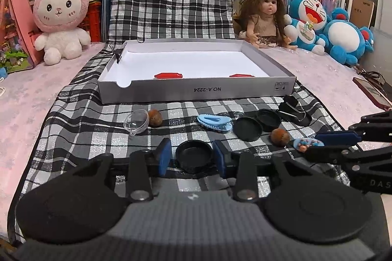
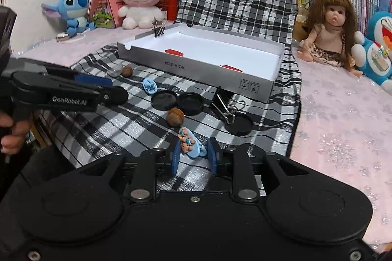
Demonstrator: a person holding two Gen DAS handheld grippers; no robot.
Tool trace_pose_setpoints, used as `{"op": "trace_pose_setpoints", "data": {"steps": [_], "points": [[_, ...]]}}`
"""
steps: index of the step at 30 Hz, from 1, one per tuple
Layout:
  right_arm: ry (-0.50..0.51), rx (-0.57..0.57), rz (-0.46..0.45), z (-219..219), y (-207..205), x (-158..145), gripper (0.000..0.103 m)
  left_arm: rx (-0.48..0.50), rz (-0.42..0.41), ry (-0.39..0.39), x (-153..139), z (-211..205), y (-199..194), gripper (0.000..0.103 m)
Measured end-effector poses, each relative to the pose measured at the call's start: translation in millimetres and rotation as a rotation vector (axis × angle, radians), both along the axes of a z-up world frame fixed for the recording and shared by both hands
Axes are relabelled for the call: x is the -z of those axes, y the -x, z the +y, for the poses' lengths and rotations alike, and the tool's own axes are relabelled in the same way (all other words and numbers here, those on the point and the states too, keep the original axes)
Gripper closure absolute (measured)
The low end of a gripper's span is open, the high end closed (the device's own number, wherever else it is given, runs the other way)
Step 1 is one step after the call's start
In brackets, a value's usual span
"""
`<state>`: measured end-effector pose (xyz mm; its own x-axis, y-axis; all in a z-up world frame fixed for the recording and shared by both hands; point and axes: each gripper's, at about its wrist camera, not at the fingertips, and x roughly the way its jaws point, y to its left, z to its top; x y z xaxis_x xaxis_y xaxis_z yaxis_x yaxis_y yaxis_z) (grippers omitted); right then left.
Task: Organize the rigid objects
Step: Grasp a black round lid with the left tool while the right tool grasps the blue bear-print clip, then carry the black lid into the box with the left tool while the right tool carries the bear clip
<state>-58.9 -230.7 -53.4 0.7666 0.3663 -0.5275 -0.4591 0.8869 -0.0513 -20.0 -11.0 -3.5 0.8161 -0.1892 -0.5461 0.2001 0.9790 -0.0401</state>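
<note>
1. Desk (image 1: 36,99) w/ pink cover, carries all.
2. Checked cloth (image 1: 80,119) spread over its middle.
3. Left side: bunny plush (image 1: 61,13), pink toy house (image 1: 14,33).
4. Right side: doll (image 1: 263,16), blue plushes (image 1: 325,26), dark flat device (image 1: 371,92) near edge.

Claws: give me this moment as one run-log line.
left claw: open, astride black lid | right claw: shut on blue bear clip | white box: two red pieces inside
</note>
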Motion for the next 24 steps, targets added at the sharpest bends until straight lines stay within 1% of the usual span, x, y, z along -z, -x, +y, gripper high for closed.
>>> {"op": "trace_pose_setpoints", "data": {"steps": [5,9,11,12,14,17,24], "points": [[0.015,0.013,0.007,-8.6,0.5,-1.6,0.076,-0.010,0.002,-0.004,0.9,1.3,0.4,0.044],[0.038,0.073,0.004,-14.3,-1.6,-2.5,0.076,-0.018,0.003,-0.004,1.3,2.4,0.4,0.043],[0.028,0.092,0.005,-17.0,-2.0,-3.5,0.074,-0.019,0.001,-0.005,1.5,2.1,0.7,0.043],[0.010,0.091,0.008,-18.1,-1.9,-4.3,0.072,-0.020,0.001,-0.005,1.7,1.9,0.8,0.043],[-0.038,0.083,0.017,-19.8,-0.7,-5.7,0.061,-0.020,0.001,-0.002,1.9,1.6,1.1,0.042],[-0.075,0.082,0.020,-16.0,-1.0,-6.4,0.057,-0.025,-0.004,-0.001,3.1,-0.2,1.3,0.041],[-0.040,0.145,-0.019,-0.2,-5.4,1.1,0.056,-0.041,-0.030,0.004,7.1,-4.8,2.8,0.037]]}}
